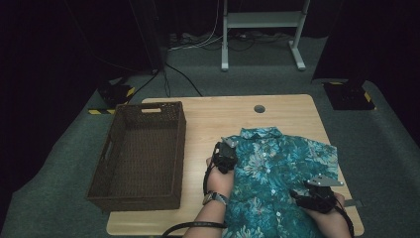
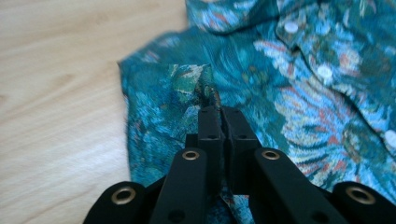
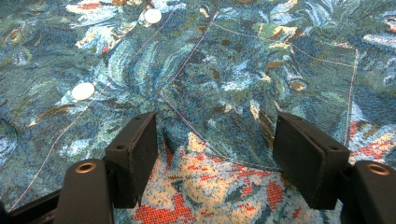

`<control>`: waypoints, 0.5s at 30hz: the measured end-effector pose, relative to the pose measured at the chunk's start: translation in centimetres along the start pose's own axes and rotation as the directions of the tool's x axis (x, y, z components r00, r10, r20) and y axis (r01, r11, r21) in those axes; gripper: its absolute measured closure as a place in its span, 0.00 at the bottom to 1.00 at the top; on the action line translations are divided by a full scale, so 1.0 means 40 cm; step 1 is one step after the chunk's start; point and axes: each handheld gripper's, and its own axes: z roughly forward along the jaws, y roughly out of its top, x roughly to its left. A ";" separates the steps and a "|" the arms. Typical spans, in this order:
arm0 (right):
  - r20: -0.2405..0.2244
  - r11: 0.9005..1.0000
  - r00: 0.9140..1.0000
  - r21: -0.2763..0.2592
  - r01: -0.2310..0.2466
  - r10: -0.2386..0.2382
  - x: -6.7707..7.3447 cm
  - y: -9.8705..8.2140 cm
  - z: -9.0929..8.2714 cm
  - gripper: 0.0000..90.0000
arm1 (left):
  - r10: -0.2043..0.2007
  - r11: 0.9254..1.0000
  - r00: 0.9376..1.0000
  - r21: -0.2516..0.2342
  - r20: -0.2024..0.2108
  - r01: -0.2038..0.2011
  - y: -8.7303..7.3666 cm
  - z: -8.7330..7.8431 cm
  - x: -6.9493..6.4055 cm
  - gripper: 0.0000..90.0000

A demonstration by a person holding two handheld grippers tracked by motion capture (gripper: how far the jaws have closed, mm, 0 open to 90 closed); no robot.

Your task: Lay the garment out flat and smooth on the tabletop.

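A teal floral short-sleeved shirt [image 1: 282, 163] lies front side up, buttoned, on the right half of the wooden table [image 1: 213, 116]. My left gripper [image 1: 225, 157] sits at the shirt's left sleeve. In the left gripper view it [image 2: 218, 109] is shut on a pinched-up fold of the sleeve fabric [image 2: 191, 79], with the shirt [image 2: 303, 93] spread beyond. My right gripper [image 1: 317, 198] rests low on the shirt's right side near the table's front edge. In the right gripper view it [image 3: 219, 149] stands open over the chest pocket [image 3: 261, 88], its pads apart and the cloth lying flat between them.
A dark brown wicker basket [image 1: 180, 144] stands empty on the table's left side. A round cable hole [image 1: 259, 108] sits near the far edge. Bare wood lies between basket and shirt. Behind the table, a white desk frame [image 1: 225, 39] and cables stand on grey carpet.
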 end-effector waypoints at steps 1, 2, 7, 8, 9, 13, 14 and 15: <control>-0.002 1.000 1.000 0.000 0.000 0.000 -0.001 0.000 0.000 0.34 | 0.003 1.000 1.000 0.006 -0.002 -0.003 -0.004 0.007 -0.003 0.96; -0.003 1.000 1.000 0.002 0.000 0.000 -0.001 0.001 -0.001 0.35 | 0.009 1.000 1.000 0.012 0.000 -0.009 -0.008 0.013 -0.005 0.96; -0.010 1.000 1.000 0.001 -0.001 0.001 -0.001 0.000 -0.001 0.35 | 0.006 1.000 1.000 0.023 0.024 -0.006 -0.015 0.028 -0.013 0.92; -0.010 1.000 1.000 0.000 0.001 -0.001 -0.002 0.000 -0.001 0.35 | 0.012 1.000 0.999 0.027 0.035 -0.013 -0.015 0.027 -0.017 0.88; -0.010 1.000 1.000 0.000 -0.001 0.001 -0.002 0.000 -0.001 0.35 | 0.017 1.000 0.999 0.023 0.036 -0.017 -0.014 0.025 -0.022 0.86; -0.012 1.000 1.000 0.002 0.009 -0.009 0.002 -0.003 -0.004 0.35 | 0.039 0.999 0.993 -0.020 0.111 -0.037 0.006 -0.003 -0.037 0.77; -0.013 1.000 1.000 0.002 0.011 -0.011 0.002 -0.003 -0.004 0.35 | 0.060 0.998 0.991 -0.030 0.123 -0.056 0.013 -0.011 -0.044 0.73; -0.014 1.000 1.000 0.003 0.012 -0.012 0.001 -0.003 -0.004 0.35 | 0.068 0.997 0.989 -0.038 0.129 -0.064 0.017 -0.017 -0.046 0.72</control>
